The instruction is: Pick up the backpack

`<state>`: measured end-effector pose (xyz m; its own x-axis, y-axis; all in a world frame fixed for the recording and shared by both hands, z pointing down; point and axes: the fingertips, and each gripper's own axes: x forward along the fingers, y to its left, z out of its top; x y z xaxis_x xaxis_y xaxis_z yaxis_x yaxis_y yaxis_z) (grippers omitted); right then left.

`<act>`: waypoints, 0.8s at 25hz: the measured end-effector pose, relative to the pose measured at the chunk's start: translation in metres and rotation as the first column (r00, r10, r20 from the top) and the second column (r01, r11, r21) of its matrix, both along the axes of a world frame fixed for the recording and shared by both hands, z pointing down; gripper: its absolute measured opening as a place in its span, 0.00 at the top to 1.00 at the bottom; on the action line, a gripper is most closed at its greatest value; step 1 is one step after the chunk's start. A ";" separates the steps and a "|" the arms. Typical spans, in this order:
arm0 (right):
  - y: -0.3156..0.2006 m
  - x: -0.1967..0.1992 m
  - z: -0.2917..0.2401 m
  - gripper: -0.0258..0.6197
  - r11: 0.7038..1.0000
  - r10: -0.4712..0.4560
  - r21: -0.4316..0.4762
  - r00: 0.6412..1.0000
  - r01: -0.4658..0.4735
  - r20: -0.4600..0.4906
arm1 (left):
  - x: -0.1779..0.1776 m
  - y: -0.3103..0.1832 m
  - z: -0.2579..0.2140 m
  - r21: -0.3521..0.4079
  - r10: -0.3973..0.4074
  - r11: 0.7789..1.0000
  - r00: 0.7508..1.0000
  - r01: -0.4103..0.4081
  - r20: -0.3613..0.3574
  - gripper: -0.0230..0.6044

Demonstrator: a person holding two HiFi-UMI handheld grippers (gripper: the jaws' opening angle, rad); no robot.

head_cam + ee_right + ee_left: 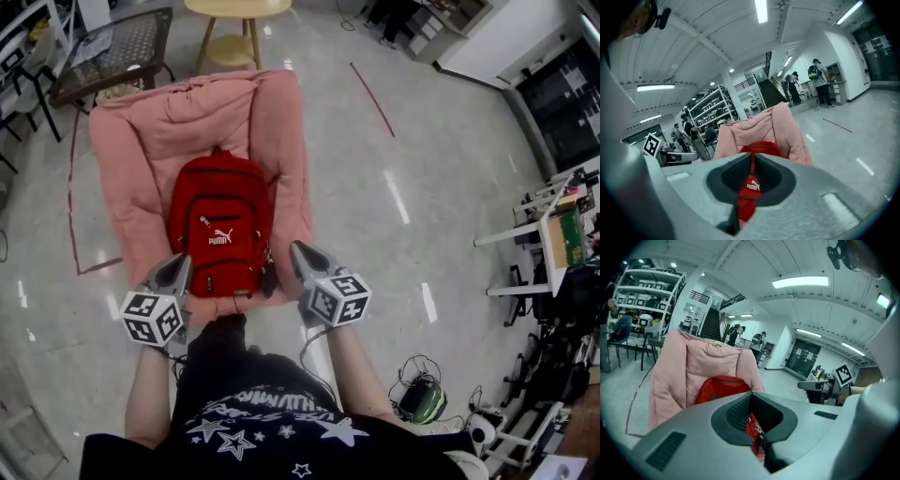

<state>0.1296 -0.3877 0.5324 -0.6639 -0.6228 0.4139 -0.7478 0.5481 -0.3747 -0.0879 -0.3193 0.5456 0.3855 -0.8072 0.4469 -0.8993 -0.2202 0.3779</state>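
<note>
While both pairs of jaws are clenched shut with nothing caught in them, the left gripper (pixel 174 273) and right gripper (pixel 302 255) flank the lower end of the backpack (pixel 220 230). They are just beside it, and whether either touches it cannot be made out. Each gripper view looks over its closed jaws onto red fabric beyond: the left one shows zip pulls, the right one the white logo. The backpack is red and lies front side up on a pink chair (pixel 277 122), with its top handle toward the chair's back. The chair stands on a glossy grey floor (pixel 441 178). A wooden stool (pixel 234 11) stands behind it, and a dark table (pixel 122 47) is off to the upper left.
</note>
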 end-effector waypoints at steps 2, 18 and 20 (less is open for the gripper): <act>-0.024 -0.009 0.005 0.93 1.000 0.000 -0.014 1.000 -0.001 -0.022 | -0.008 -0.023 0.004 -0.016 0.005 1.000 1.000 -0.006 -0.012 0.95; -0.155 -0.091 0.108 0.29 0.984 -0.085 -0.171 0.969 0.046 -0.231 | -0.072 -0.165 0.077 -0.120 0.099 0.987 0.994 -0.103 -0.042 0.41; -0.166 -0.096 0.123 0.29 0.981 -0.087 -0.189 0.967 0.041 -0.238 | -0.078 -0.178 0.092 -0.142 0.105 0.984 0.994 -0.109 -0.033 0.36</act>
<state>0.0340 -0.5535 0.6551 -0.5644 -0.4817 0.6704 -0.7945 0.5376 -0.2826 -0.1661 -0.4973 0.6373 0.4790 -0.6891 0.5438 -0.8631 -0.2568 0.4348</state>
